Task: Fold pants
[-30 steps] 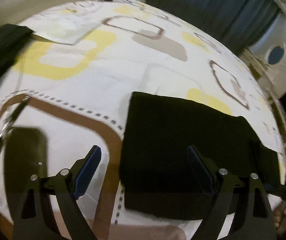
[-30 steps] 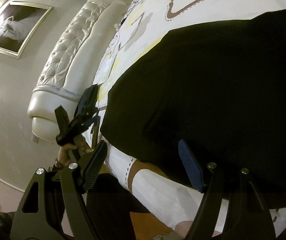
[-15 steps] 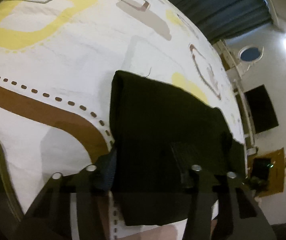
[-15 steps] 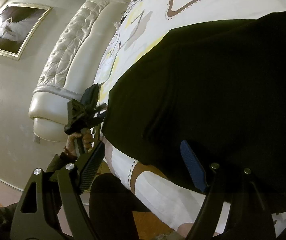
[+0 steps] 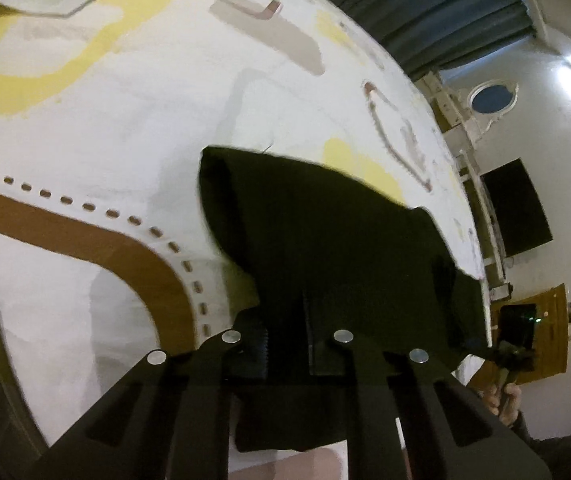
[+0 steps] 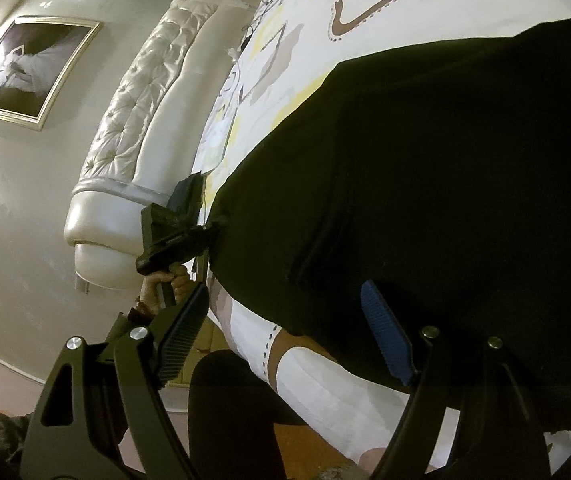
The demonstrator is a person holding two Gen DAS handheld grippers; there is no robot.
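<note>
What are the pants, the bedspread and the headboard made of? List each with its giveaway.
Pants: soft matte black cloth, probably knit; limp, no shine.
Bedspread: thin printed woven fabric, likely cotton; flat matte, shallow wrinkles.
Headboard: button-tufted padding in glossy pearl leather or vinyl; highlights glint on the tufts.

- Pants [image 5: 325, 248] lying on the bedsheet [image 5: 125, 120], at its near edge.
- Left gripper [image 5: 285, 344] closing on the near corner of the pants, cloth between the jaws.
- Right gripper [image 6: 285, 336] at the bed's edge, jaws apart, one finger over the pants.
- Headboard [image 6: 141, 152] left of the bedsheet, framed picture [image 6: 25, 68] on the wall beyond.
</note>
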